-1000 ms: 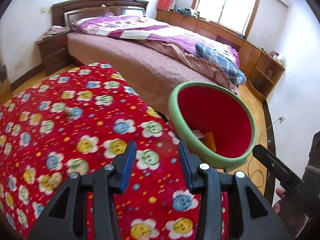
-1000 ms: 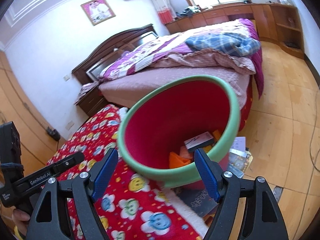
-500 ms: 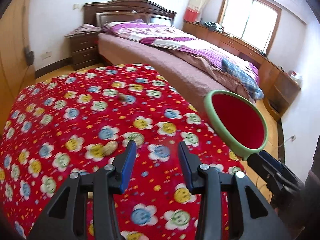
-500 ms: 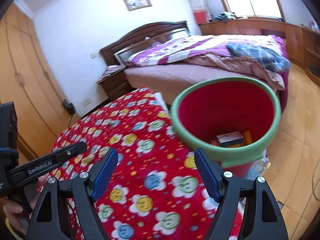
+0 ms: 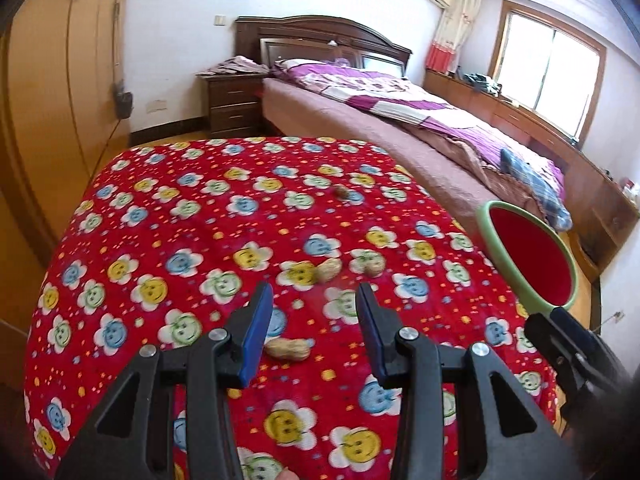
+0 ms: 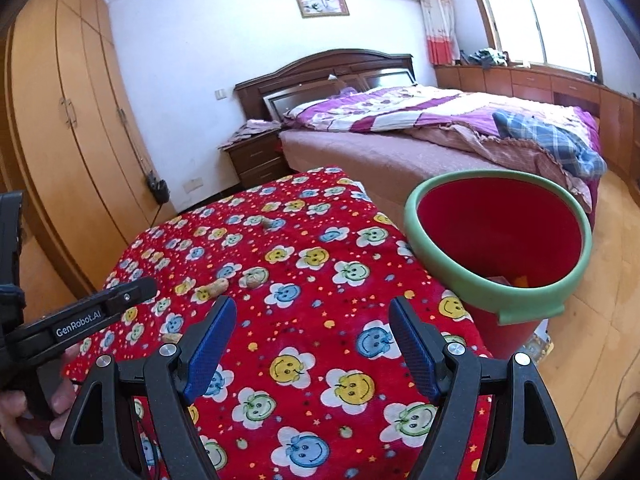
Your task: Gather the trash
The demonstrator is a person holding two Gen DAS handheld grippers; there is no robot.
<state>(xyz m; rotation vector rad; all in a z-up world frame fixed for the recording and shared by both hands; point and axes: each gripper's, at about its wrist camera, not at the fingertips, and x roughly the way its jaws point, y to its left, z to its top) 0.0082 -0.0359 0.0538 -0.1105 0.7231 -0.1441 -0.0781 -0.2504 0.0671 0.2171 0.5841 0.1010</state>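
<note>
Two grippers, left (image 5: 314,322) and right (image 6: 312,338), hold empty parted jaws; bin (image 6: 496,284) contents mostly hidden.

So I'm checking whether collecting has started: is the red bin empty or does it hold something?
Not empty. In the right wrist view, the red bin shows a few orange and dark scraps at its bottom, mostly hidden by the green rim.

a sunlit bedroom with white walls and dark wooden furniture.
a bed (image 6: 420,136) with a purple quilt fills mid-frame under a carved headboard (image 6: 324,68), a nightstand (image 6: 256,156) to its left. tall wardrobe doors (image 6: 68,128) line the left edge; a bright window (image 6: 532,12) sits upper right above low cabinets (image 6: 520,80), over a wooden floor (image 6: 600,344).
</note>
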